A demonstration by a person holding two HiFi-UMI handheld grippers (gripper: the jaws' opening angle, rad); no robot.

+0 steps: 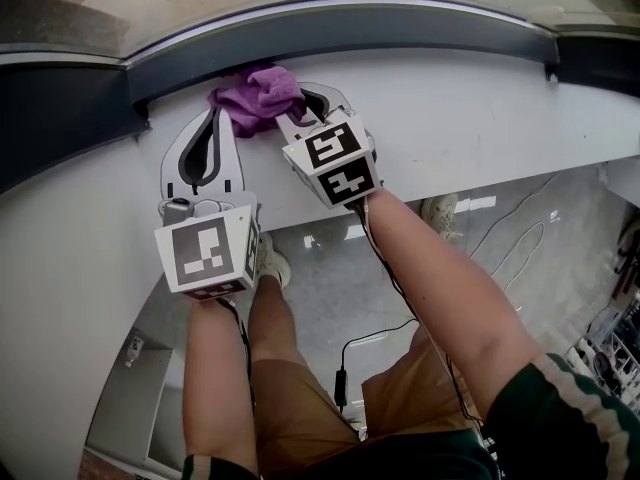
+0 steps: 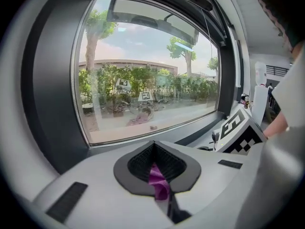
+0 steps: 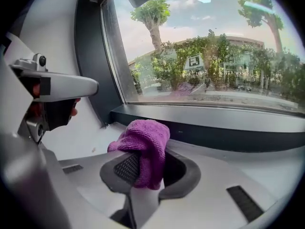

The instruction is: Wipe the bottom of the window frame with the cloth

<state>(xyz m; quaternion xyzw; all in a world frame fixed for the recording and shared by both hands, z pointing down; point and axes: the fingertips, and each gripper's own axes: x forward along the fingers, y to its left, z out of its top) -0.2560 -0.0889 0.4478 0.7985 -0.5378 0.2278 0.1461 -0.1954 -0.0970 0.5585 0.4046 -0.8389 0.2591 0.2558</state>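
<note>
The cloth (image 1: pixel 258 94) is a purple, fluffy towel bunched into a soft wad. It sits at the tips of both claws, right up against the dark bottom rail of the window frame (image 1: pixel 350 30).

The right claw (image 1: pixel 298 116) is closed on the bulk of the cloth. In the right gripper view the wad (image 3: pixel 143 149) spills up and over that claw's pads (image 3: pixel 125 168). The left claw (image 1: pixel 214 126) is also closed, but only on a thin corner of cloth (image 2: pixel 157 178), seen as a purple sliver in its narrow slot.

The rail lies just ahead of the claw tips and runs crosswise to them, left to right, above the white sill (image 1: pixel 470 118). Most of its length stretches away to the right of the right claw. I judge that the wipe calls for a sideways slide along the rail, with the right claw leading because it carries the wad.
</note>
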